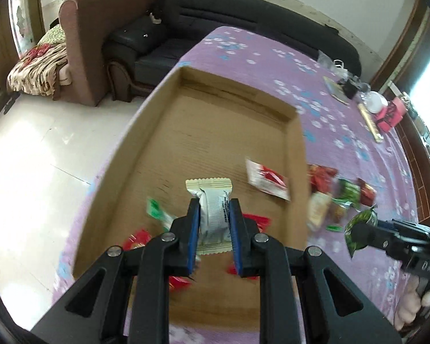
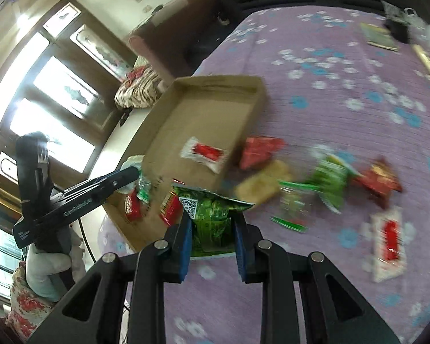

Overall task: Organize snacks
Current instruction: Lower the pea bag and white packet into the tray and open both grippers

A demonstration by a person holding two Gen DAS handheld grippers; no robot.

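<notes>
My left gripper [image 1: 214,209] is shut on a white snack packet [image 1: 213,212] and holds it above the open cardboard box [image 1: 203,120]. The box holds a white-and-red packet [image 1: 268,179], a green packet [image 1: 157,210] and red packets [image 1: 137,239]. My right gripper [image 2: 212,223] is shut on a green snack bag [image 2: 212,215], above the purple cloth by the box's near right corner [image 2: 229,172]. It also shows in the left wrist view [image 1: 361,229]. Loose snacks [image 2: 329,183] lie on the cloth right of the box, red, green and tan.
The table carries a purple flowered cloth [image 1: 315,66]. At its far right lie a booklet [image 1: 335,89], a pink object [image 1: 389,114] and other clutter. A white-and-red packet [image 2: 388,243] lies near right. A black sofa [image 1: 215,17] and brown armchair [image 1: 100,28] stand behind.
</notes>
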